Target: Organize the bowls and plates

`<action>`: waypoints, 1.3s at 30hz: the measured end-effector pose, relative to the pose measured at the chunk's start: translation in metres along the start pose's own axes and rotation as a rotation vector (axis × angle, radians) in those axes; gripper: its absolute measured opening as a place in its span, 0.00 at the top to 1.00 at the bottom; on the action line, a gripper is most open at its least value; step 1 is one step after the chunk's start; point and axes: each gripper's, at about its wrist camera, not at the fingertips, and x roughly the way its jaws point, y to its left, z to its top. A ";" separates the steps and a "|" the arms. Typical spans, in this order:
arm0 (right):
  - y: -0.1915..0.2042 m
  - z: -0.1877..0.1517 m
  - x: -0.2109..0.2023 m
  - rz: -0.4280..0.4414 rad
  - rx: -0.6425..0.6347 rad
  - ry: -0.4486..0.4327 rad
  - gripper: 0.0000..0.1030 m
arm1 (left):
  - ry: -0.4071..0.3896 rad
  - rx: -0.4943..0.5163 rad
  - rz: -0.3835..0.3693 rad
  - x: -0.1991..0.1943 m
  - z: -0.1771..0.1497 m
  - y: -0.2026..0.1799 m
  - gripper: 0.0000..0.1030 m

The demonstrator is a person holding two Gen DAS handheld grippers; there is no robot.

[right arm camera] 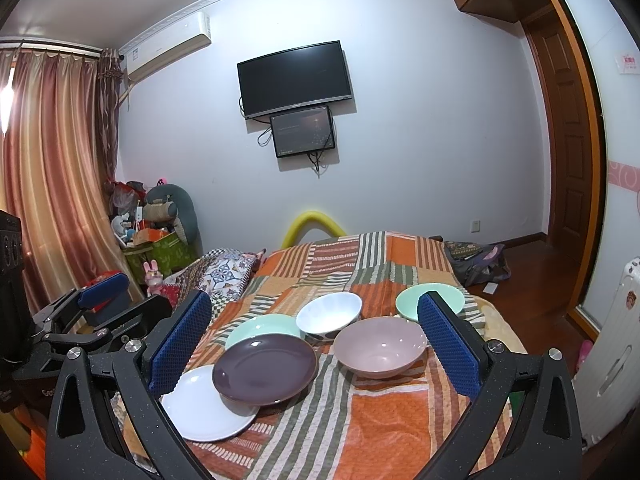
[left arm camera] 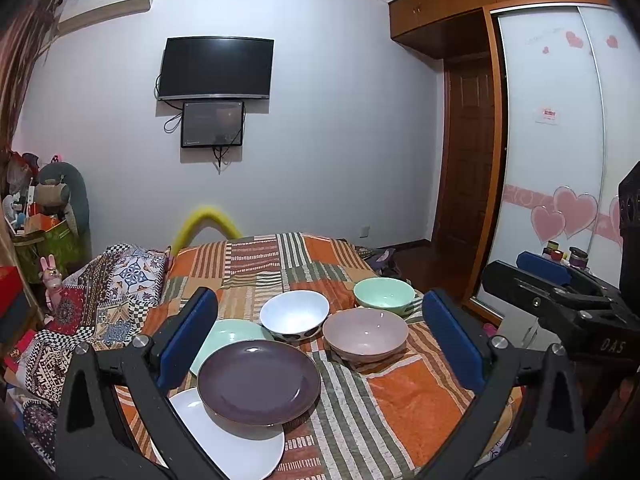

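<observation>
Left wrist view: three plates and three bowls are seen on the striped blanket [left arm camera: 400,400] of a bed, with the purple plate [left arm camera: 258,382] overlapping the white plate [left arm camera: 232,444] and the green plate [left arm camera: 228,338]. Behind them stand the white bowl [left arm camera: 294,314], the pink bowl [left arm camera: 366,334] and the green bowl [left arm camera: 384,294]. The left claw [left arm camera: 320,344] and right claw [right arm camera: 314,350] are held apart, empty. The ware is judged rigid, glossy, slippery and breakable; rims are best pinched, and the soft bedding may let pieces tilt.

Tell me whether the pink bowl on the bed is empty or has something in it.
Empty. The pink bowl sits upright on the striped bedspread, and its inside shows only bare glazed surface with small light reflections.
</observation>
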 end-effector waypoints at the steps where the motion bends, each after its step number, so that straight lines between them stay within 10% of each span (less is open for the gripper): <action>1: 0.000 0.000 0.000 0.000 0.000 0.000 0.00 | 0.000 0.000 -0.001 0.000 0.000 0.000 0.00; 39: 0.001 0.000 -0.004 -0.006 -0.006 -0.006 0.00 | 0.003 -0.013 -0.009 -0.002 0.002 0.003 0.00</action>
